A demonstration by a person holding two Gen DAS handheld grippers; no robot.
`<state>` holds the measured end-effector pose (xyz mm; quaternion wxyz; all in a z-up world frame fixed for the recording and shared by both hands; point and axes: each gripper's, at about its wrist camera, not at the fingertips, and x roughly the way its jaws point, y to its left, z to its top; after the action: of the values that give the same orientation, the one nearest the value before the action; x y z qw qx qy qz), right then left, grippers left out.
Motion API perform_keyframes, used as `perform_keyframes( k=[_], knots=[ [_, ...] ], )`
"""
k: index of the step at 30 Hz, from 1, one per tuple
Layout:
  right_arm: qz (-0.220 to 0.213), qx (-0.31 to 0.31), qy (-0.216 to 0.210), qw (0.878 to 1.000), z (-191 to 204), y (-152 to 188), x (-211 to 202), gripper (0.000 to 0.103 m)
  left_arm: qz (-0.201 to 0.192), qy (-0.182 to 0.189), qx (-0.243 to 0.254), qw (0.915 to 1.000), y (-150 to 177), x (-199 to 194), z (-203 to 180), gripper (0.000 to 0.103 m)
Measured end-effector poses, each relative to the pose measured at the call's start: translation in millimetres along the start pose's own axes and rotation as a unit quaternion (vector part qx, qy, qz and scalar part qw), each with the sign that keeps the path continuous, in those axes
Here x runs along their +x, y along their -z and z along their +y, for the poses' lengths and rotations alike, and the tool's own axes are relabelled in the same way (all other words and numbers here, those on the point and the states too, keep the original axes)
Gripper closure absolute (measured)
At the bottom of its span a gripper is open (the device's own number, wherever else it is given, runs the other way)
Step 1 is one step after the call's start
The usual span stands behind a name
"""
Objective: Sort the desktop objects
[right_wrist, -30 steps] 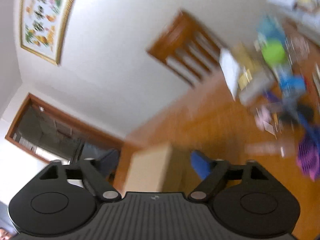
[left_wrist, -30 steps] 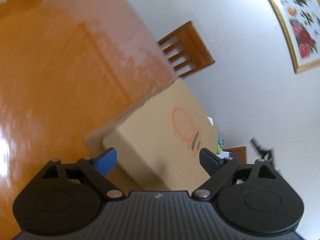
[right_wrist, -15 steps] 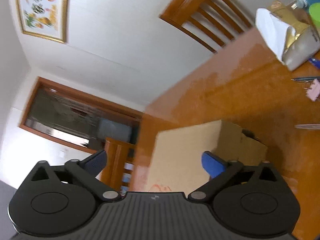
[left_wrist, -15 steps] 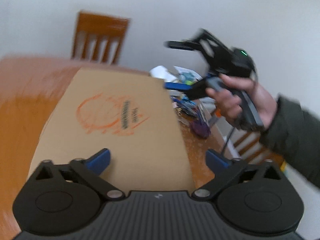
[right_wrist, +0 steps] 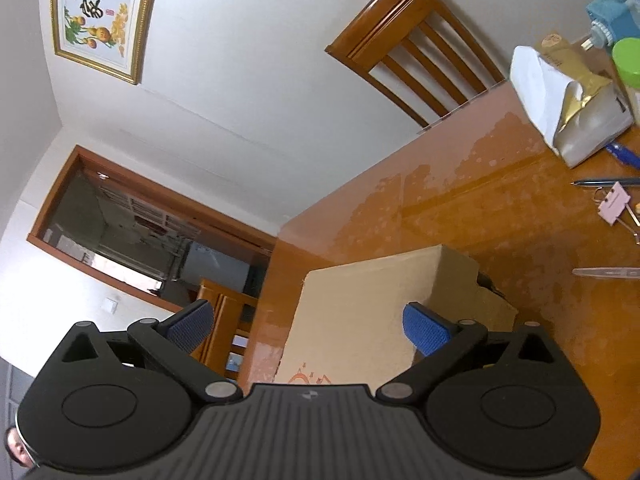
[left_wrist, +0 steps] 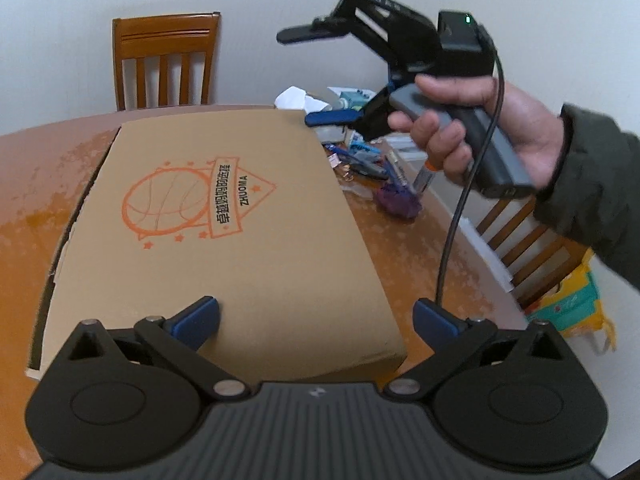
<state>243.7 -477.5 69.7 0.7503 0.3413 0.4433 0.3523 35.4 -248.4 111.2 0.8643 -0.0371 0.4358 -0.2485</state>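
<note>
A closed cardboard box (left_wrist: 224, 220) with an orange basketball logo lies on the wooden table (left_wrist: 32, 184). My left gripper (left_wrist: 316, 316) is open and empty, just above the box's near edge. My right gripper (left_wrist: 308, 76) is open and empty, held in the air above the box's far right corner; in its own view (right_wrist: 308, 320) it looks down over the box corner (right_wrist: 360, 312). A pile of small items lies beyond the box: pens (left_wrist: 372, 168), a purple thing (left_wrist: 400, 200), a pink binder clip (right_wrist: 614, 202), a white and gold bag (right_wrist: 568, 100).
Wooden chairs stand at the far side (left_wrist: 164, 64) and the right side (left_wrist: 528, 244) of the table. A colourful bag (left_wrist: 572, 308) is on the floor at right. A green-lidded jar (right_wrist: 628, 60) and a teal bottle (right_wrist: 612, 12) stand by the bag.
The left view swung from the table edge to face the box lid and settled. The right gripper rose and steadied above the box's far corner. Both stayed open.
</note>
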Motion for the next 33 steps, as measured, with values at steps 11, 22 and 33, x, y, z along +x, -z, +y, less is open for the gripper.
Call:
perform_keyframes(
  k=[11,22,33],
  knots=[
    [-0.036,0.062,0.044,0.996,-27.9,22.8,-25.8,0.000,-0.016,-0.011,-0.005,0.9998,1.4,-20.3,4.9,0.001],
    [0.004,0.111,-0.003,0.994,-15.6,99.8,-56.5,0.000,-0.125,-0.093,-0.168,0.9735,25.1,-115.9,93.5,0.001],
    [0.067,0.143,-0.047,0.986,-0.8,166.2,-46.1,0.000,-0.086,0.005,-0.307,0.9477,35.4,-71.6,161.3,0.001]
  ],
)
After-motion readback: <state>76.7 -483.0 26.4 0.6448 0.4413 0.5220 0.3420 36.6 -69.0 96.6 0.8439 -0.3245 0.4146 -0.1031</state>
